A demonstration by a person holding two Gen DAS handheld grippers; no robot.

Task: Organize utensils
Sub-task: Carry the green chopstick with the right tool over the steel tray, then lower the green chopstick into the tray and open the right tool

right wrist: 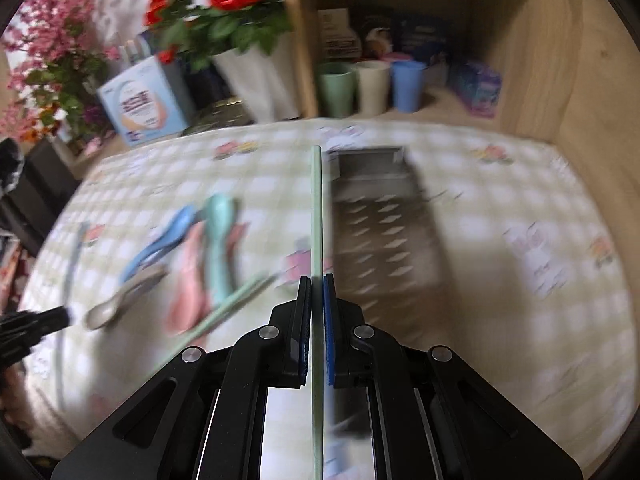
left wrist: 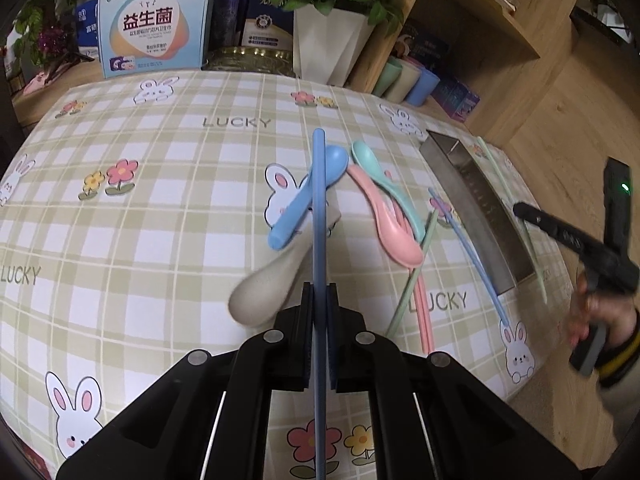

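Nearest the left camera, the left claw is clamped on a blue chopstick, which runs straight out ahead between the pads and appears lifted above the pile. In the right wrist view, the right claw is likewise closed on a pale green chopstick, whose far tip lies close to the near-left edge of the perforated metal tray in that view. Just beyond the left claw, a beige spoon, a blue spoon, a pink spoon and a mint spoon lie overlapped on the checked cloth of the desk, with loose chopsticks beside them. The step looks like carrying each stick to the tray, so keep both grips firm, align each stick with the tray's long axis, lower the tip first and release low. The right view is blurred, so slow down before placing; take the right stick in first so the two claws don't cross.
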